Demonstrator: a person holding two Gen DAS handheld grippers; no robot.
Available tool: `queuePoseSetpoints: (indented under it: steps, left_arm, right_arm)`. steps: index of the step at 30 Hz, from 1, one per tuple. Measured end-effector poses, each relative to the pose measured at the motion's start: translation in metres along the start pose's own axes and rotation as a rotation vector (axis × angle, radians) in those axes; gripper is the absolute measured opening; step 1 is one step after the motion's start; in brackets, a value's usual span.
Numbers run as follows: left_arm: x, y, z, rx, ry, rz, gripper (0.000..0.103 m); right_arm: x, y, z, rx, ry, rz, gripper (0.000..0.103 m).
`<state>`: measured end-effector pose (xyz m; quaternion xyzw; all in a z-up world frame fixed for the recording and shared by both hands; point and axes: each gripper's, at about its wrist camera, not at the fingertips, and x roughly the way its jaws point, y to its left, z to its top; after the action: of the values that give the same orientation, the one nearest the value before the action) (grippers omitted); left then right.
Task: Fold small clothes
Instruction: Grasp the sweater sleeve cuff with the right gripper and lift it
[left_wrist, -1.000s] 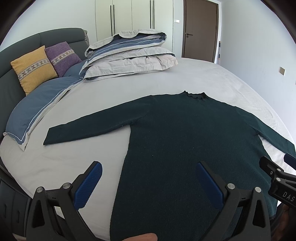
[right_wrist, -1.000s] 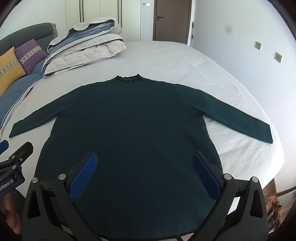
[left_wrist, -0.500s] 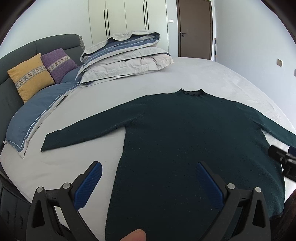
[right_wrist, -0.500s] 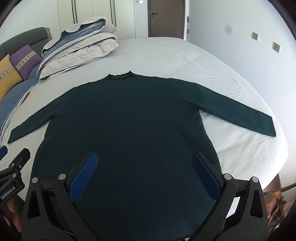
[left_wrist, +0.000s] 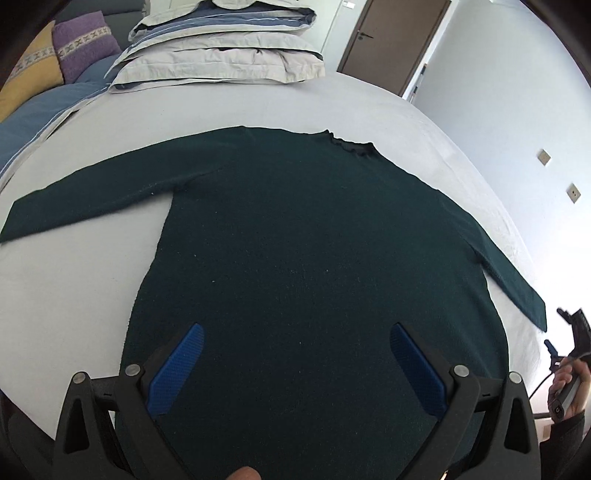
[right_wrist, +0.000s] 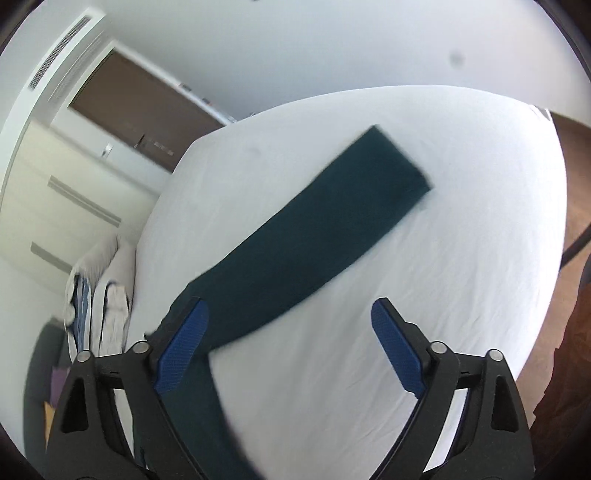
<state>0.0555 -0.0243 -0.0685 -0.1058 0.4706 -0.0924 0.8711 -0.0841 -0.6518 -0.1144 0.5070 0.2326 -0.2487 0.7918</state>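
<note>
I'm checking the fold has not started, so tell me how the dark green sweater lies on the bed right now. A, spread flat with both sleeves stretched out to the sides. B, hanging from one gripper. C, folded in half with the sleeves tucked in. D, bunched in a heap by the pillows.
A: the left wrist view shows the sweater flat on the bed, each sleeve extended sideways, unfolded, with no gripper holding it.

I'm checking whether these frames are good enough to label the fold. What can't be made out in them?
- Sweater bottom hem: left wrist view, hidden behind the left gripper and cut by the bottom edge.
- Left sleeve cuff: left wrist view, runs off the left edge.
- Sweater body: right wrist view shows only the right sleeve, motion-blurred.
- Right gripper: open, nothing between its pads; in the left wrist view small and clipped by the right edge.
</note>
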Motion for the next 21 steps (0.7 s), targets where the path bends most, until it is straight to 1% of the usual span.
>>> queuePoseSetpoints:
  steps: [1, 2, 3, 4, 6, 9, 11, 12, 13, 14, 15, 16, 18, 19, 21]
  left_arm:
    - [0.003, 0.001, 0.000, -0.008, -0.011, 0.003, 0.103]
    - [0.006, 0.002, 0.001, -0.018, -0.013, 0.004, 0.103]
    - [0.009, 0.002, 0.003, -0.028, -0.006, -0.005, 0.103]
    - [0.013, 0.002, 0.004, -0.037, 0.006, -0.024, 0.103]
    - [0.020, 0.002, 0.007, -0.047, 0.026, -0.052, 0.103]
    - [0.024, -0.003, 0.008, -0.044, 0.025, -0.089, 0.103]
    - [0.025, -0.004, 0.008, -0.047, 0.027, -0.115, 0.102]
    - [0.025, -0.004, 0.009, -0.048, 0.028, -0.125, 0.101]
    - [0.025, -0.005, 0.010, -0.047, 0.026, -0.134, 0.100]
    - [0.025, -0.004, 0.010, -0.045, 0.025, -0.140, 0.097]
    - [0.026, -0.005, 0.011, -0.042, 0.025, -0.142, 0.096]
    - [0.026, -0.003, 0.011, -0.043, 0.025, -0.146, 0.094]
    - [0.027, 0.002, 0.014, -0.053, 0.023, -0.154, 0.091]
    - [0.028, 0.006, 0.015, -0.061, 0.024, -0.158, 0.090]
    - [0.027, 0.013, 0.019, -0.080, 0.021, -0.174, 0.090]
  right_arm:
    - [0.008, -0.015, 0.012, 0.036, 0.008, 0.005, 0.072]
    - [0.016, -0.027, 0.022, 0.060, 0.016, 0.013, 0.069]
    - [0.024, -0.037, 0.031, 0.079, 0.023, 0.028, 0.063]
    - [0.032, -0.043, 0.039, 0.089, 0.023, 0.053, 0.060]
    - [0.045, -0.047, 0.053, 0.095, 0.012, 0.074, 0.059]
    - [0.064, -0.046, 0.070, 0.096, 0.001, 0.096, 0.058]
    - [0.080, -0.046, 0.080, 0.100, 0.002, 0.094, 0.049]
    - [0.086, -0.045, 0.081, 0.102, 0.007, 0.079, 0.036]
    - [0.093, -0.044, 0.082, 0.100, 0.010, 0.068, 0.027]
    - [0.098, -0.043, 0.085, 0.092, 0.006, 0.057, 0.024]
    - [0.101, -0.040, 0.086, 0.076, 0.003, 0.037, 0.016]
    - [0.104, -0.035, 0.087, 0.054, -0.001, 0.018, 0.011]
    - [0.111, -0.020, 0.087, 0.003, -0.005, -0.006, 0.008]
    - [0.109, -0.003, 0.090, -0.028, -0.010, -0.011, 0.007]
    - [0.114, 0.031, 0.084, -0.114, -0.017, -0.022, 0.007]
